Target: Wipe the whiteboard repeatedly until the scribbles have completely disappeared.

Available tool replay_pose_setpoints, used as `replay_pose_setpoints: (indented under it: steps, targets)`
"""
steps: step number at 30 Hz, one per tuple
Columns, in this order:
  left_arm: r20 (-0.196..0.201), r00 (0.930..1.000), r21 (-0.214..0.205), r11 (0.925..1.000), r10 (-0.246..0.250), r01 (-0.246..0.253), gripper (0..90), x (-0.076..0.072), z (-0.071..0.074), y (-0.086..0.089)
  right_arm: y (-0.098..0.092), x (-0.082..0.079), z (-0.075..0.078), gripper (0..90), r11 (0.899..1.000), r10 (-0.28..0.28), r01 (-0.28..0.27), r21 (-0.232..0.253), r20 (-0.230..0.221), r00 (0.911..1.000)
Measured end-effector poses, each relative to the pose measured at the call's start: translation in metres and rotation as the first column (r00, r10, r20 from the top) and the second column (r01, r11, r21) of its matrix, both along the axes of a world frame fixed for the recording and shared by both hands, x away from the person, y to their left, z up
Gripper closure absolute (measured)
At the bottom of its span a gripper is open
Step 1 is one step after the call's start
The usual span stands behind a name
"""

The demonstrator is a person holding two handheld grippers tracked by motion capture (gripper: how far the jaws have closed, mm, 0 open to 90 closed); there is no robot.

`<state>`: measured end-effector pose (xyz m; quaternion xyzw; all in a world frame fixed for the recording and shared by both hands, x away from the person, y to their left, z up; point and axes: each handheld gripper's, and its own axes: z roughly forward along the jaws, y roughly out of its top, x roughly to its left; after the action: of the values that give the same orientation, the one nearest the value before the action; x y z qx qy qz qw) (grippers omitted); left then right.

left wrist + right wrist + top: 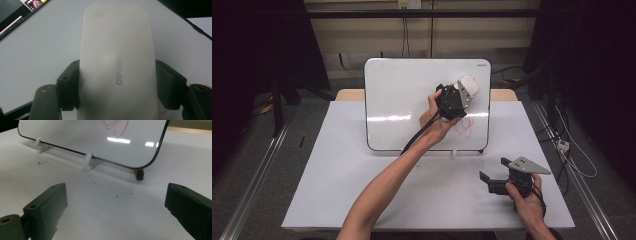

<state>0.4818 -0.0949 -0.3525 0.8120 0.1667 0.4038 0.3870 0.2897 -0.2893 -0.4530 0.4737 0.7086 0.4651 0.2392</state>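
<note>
The right gripper (490, 181) rests near the table's (362, 190) front right edge, jaws wide apart with nothing between them, bare tabletop ahead. Farther back, the left gripper (458, 96) clamps a white eraser (117, 62) against the upright whiteboard (402, 100), just above a red scribble (464, 127). The board stands on clips near the table's far edge; dark floor surrounds it.

A white eraser (117, 65) with rounded ends and a faint grey brand mark on its back stands lengthwise up the middle of the left gripper view, clamped at its sides. In the high view it (468, 88) sits right of centre in the upper half, against the upright whiteboard (402, 100), just above a red scribble (465, 127).
</note>
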Motion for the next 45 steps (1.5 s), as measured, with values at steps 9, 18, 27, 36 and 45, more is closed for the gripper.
replay_pose_setpoints:
  steps: [9,18,27,36,45]
  targets:
    - [-0.005,1.0,0.01,0.9999,0.007,-0.007,31.0,0.004,0.007,-0.002,0.0,0.001,0.0,4.1,1.0,0.001,-0.001,-0.001,0.003,1.0]
    - [0.003,0.9997,0.019,0.9996,0.022,-0.022,30.9,0.016,0.024,-0.008,-0.002,-0.001,0.0,4.1,1.0,-0.006,0.006,0.004,0.001,1.0]
    - [0.004,0.9987,0.005,0.9987,0.051,-0.051,30.9,0.024,0.035,-0.01,-0.002,0.0,-0.001,4.0,1.0,0.001,-0.001,0.003,-0.003,1.0]
    - [0.015,0.9995,0.057,0.998,0.027,-0.028,31.2,0.016,0.026,-0.01,-0.002,0.0,-0.001,4.0,1.0,0.002,-0.002,-0.001,-0.001,1.0]
    - [0.013,0.9999,0.074,0.9972,-0.005,0.004,31.2,0.002,0.008,-0.008,0.0,0.0,-0.001,4.0,1.0,0.003,-0.003,-0.001,-0.005,1.0]
